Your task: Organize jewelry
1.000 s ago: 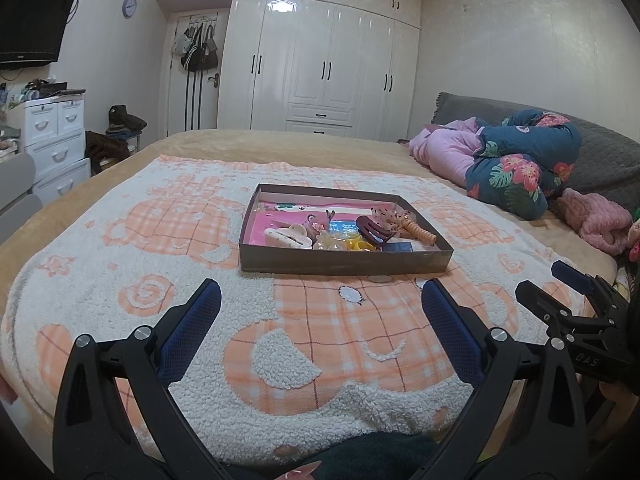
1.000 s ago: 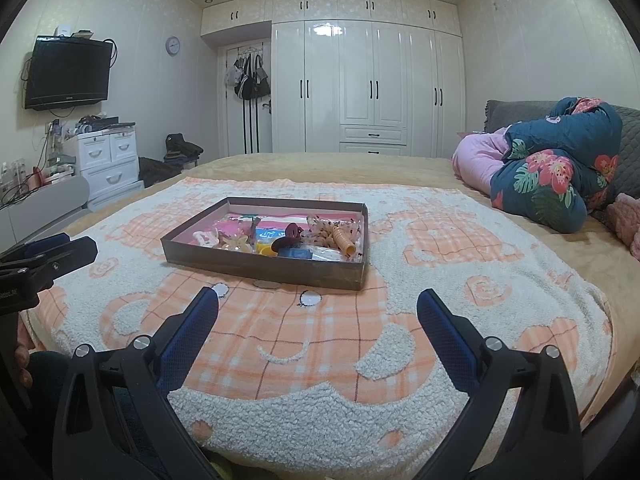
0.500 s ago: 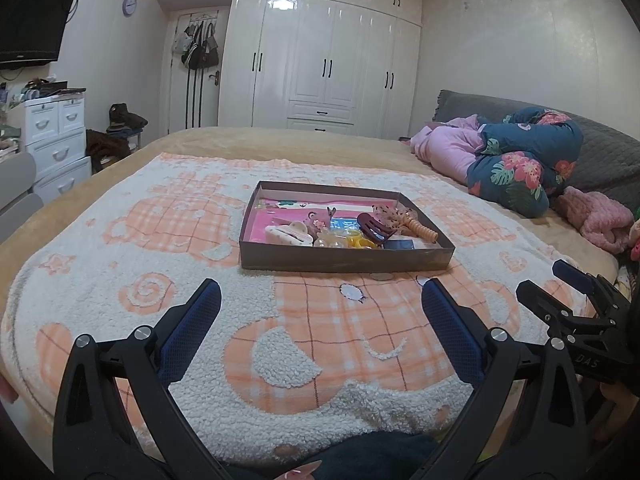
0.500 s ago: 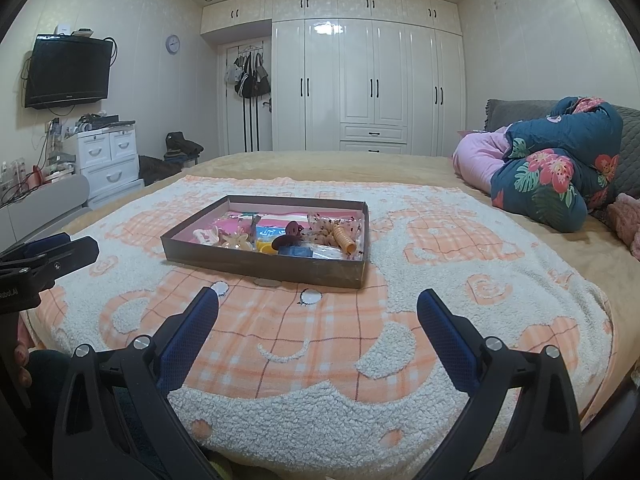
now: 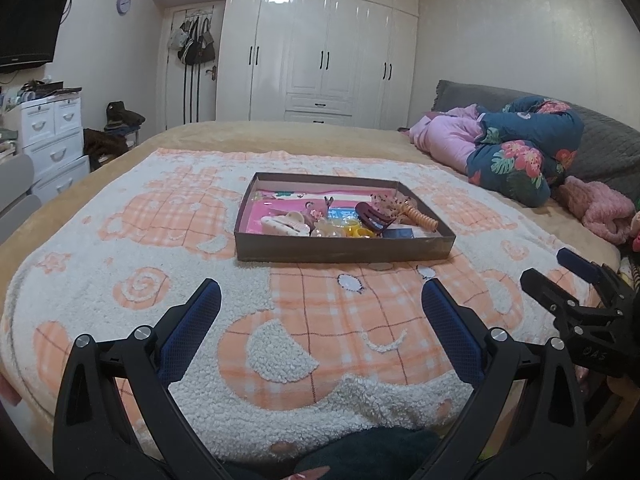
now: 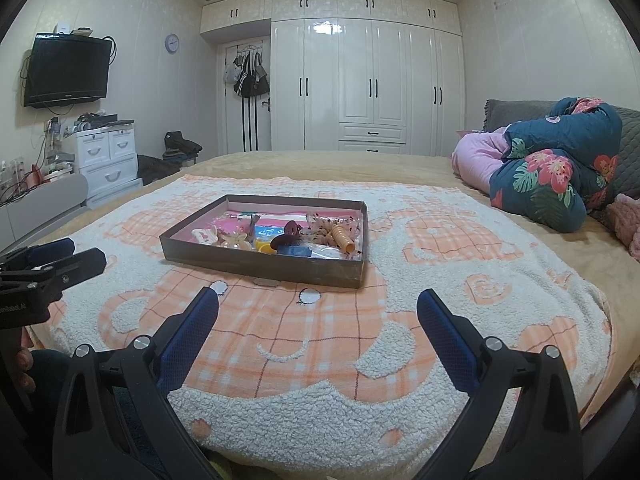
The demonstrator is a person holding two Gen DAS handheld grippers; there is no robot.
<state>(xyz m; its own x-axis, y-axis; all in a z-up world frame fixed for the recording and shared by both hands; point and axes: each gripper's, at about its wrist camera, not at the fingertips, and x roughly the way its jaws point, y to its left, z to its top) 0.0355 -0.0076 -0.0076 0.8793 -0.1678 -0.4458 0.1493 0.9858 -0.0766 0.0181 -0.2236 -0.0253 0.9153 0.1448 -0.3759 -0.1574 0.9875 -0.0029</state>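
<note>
both cameras have crept a little nearer since a second ago. one shallow brown cardboard tray (image 5: 344,250) of mixed hair clips (image 5: 374,216) sits mid-bed on one fluffy cream-and-orange checked blanket (image 6: 320,344), white wardrobes (image 6: 368,72) behind. two grippers, left gripper (image 5: 320,300) and right gripper (image 6: 318,304), hover wide apart, empty, short of it.

Tray (image 5: 344,249) on blanket (image 5: 132,236), clips (image 5: 374,218) inside

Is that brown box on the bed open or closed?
Open. The box has no lid on, so the hair clips and other bits lying inside show over its low walls.
</note>
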